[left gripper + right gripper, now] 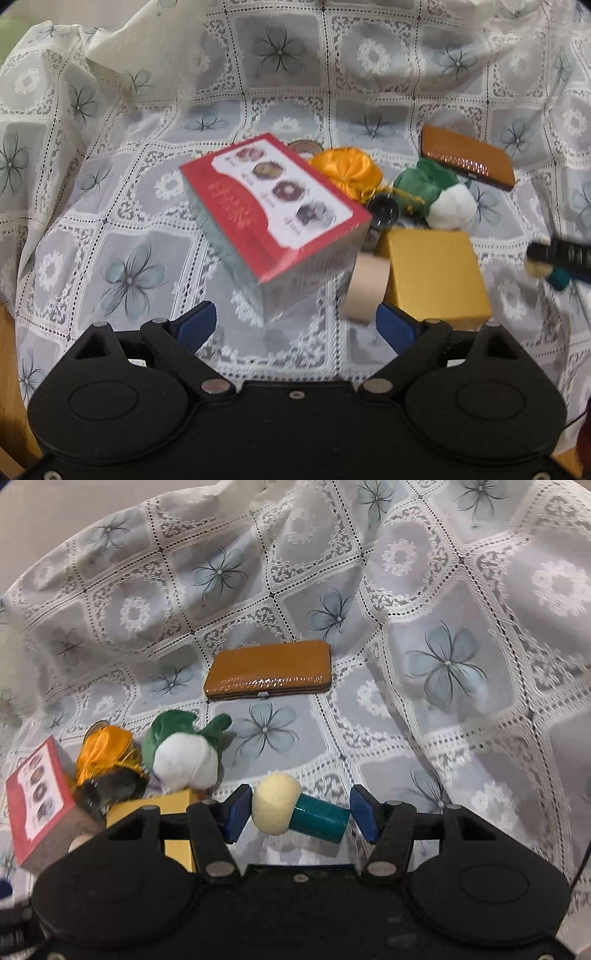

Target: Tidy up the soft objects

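Observation:
My right gripper (301, 814) is shut on a small mushroom toy (295, 810) with a cream cap and a teal stem, held sideways between the blue pads above the cloth. Left of it lie a green and white plush (184, 753) and an orange satin pouch (105, 751). My left gripper (295, 325) stands open with nothing between its fingers, just short of a red box (273, 210). From the left wrist, the orange pouch (345, 166) and the plush (443, 195) lie behind that box, and the right gripper with the toy (546, 271) shows at the right edge.
A lace flower-print cloth (443, 664) covers the surface and rises in folds behind. A brown case (269, 670) lies farther back. A yellow box (436, 273), a tape roll (365, 291) and a dark round object (384, 212) crowd beside the red box (37, 805).

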Motion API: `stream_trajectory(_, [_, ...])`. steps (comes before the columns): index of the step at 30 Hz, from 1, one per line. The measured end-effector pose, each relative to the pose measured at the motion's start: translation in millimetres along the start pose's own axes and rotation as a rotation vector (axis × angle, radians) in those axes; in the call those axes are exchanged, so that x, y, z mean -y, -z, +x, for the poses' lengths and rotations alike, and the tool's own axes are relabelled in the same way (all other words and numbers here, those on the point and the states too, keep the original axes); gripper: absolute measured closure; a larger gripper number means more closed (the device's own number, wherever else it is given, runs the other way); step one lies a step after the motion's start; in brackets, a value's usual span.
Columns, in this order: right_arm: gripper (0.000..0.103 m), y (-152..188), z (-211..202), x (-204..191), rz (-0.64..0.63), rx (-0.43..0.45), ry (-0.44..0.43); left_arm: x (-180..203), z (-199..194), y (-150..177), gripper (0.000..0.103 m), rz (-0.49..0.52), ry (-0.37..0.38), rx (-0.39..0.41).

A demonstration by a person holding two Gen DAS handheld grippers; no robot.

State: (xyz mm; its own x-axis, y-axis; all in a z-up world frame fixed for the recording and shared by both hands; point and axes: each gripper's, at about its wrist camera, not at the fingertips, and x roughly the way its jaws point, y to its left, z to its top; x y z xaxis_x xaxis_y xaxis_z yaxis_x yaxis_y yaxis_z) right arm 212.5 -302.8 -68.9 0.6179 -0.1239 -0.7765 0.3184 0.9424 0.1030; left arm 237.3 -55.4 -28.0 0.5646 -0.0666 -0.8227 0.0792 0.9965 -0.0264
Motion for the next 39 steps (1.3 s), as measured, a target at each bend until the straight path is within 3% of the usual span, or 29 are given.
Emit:
stream_trajectory(2, [0.045,4,-5,1,0.002,0.000,-0.007,1,-1,-5,0.013,-0.020,0.011,0.013])
stream_trajectory(6, [0.045,9,-6,0,0.003,-0.008,-0.017,6,4,-16,0.013,-0.040,-0.034,0.030])
stream_trajectory(12, [0.045,11,-10,-2,-0.007,0.002,-0.023,9,25,-27,0.013,-0.061,-0.057,-0.022])
stream_trajectory(21, [0.045,15,-11,-2,-0.009,-0.017,-0.031,-9,16,-4,0.007,-0.068,-0.049,-0.077])
stream_trajectory(26, [0.045,18,-14,-3,-0.014,-0.025,-0.037,-26,32,24,0.017,-0.072,-0.132,-0.187])
stream_trajectory(32, [0.045,21,-17,-3,-0.020,-0.027,-0.035,-36,12,32,0.018,-0.100,-0.099,-0.114])
stream_trajectory(37, [0.045,21,-18,-4,-0.024,-0.024,-0.035,-19,-1,21,0.019,-0.049,-0.025,-0.017])
stream_trajectory(39, [0.045,21,-18,-4,-0.025,-0.024,-0.036,-11,-2,19,0.025,-0.018,-0.005,0.015])
